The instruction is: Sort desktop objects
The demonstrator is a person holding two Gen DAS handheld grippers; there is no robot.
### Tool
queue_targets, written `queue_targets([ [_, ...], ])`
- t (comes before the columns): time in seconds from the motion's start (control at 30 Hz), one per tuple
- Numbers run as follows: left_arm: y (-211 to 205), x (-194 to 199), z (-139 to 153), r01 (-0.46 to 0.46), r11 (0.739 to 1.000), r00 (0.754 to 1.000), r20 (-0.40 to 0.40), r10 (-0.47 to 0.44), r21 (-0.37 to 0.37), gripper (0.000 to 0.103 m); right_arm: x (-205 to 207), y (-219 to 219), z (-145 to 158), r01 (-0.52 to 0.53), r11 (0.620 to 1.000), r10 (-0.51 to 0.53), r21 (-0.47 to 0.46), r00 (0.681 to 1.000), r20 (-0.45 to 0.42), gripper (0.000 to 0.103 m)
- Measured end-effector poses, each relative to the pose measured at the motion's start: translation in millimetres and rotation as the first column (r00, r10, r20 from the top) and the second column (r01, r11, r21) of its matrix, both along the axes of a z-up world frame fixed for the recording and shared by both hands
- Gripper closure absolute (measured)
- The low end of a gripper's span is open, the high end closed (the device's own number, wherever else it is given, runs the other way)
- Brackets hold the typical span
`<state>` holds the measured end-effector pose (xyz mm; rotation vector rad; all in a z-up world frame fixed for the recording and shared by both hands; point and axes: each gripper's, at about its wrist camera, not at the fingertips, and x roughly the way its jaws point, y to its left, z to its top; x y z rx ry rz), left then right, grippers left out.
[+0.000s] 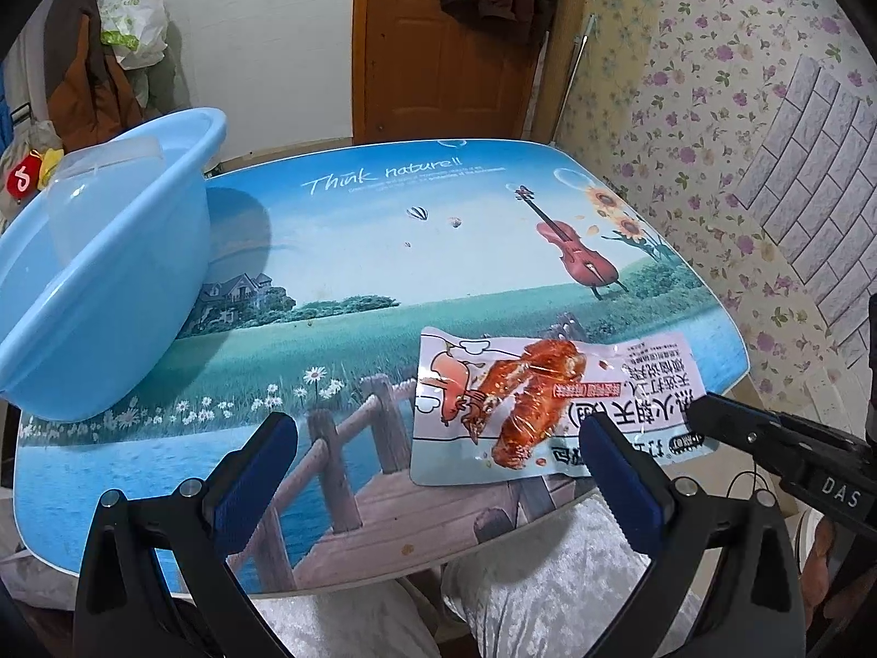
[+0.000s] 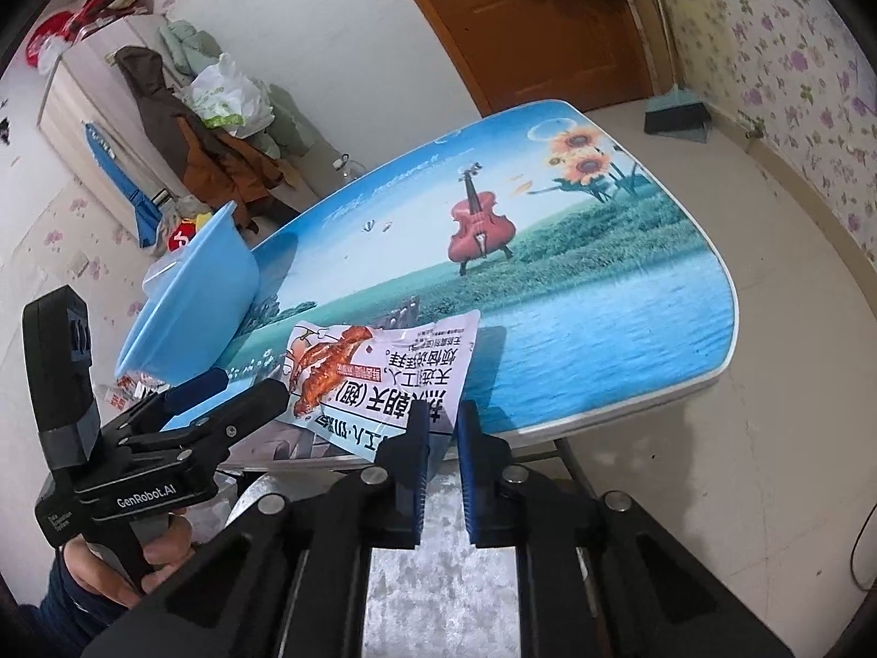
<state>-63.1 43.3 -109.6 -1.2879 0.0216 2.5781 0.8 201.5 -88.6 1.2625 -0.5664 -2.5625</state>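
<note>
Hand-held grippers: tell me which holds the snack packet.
The right hand-held gripper: it pinches the edge of the snack packet; the left hand-held gripper gapes open, empty.

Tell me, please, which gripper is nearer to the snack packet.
Right. The right gripper has its fingers around the near edge of the snack packet, nearly shut. The left gripper is wide open just beside the packet, one finger over its corner.

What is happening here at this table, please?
A person is tidying a printed table with a gripper in each hand. The right gripper is nearly closed on the near edge of a snack packet, which looks lifted off the table at that end. The left gripper is open and empty, just beside the packet. A blue basin stands at the table's left side; some packets seem to lie under it.
</note>
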Motion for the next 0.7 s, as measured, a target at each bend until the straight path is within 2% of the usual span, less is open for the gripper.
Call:
queue_targets([
  [0.27,-14,4,2,-0.021,0.999,1.000,0.016,0.021,0.041,0.000,4,-1,15,-0.014,1.000,0.014,0.009,0.998,-0.064,0.098],
  [0.47,-24,2,-3,-0.037,0.984,0.997,0.075,0.024,0.176,0.000,6,-2,36,-0.020,1.000,0.022,0.017,0.993,-0.118,0.100],
  [0.7,-16,13,-7,0.005,0.966,0.995,0.093,-0.030,0.259,0.000,13,7,29,-0.018,1.000,0.020,0.020,0.997,-0.078,0.100],
])
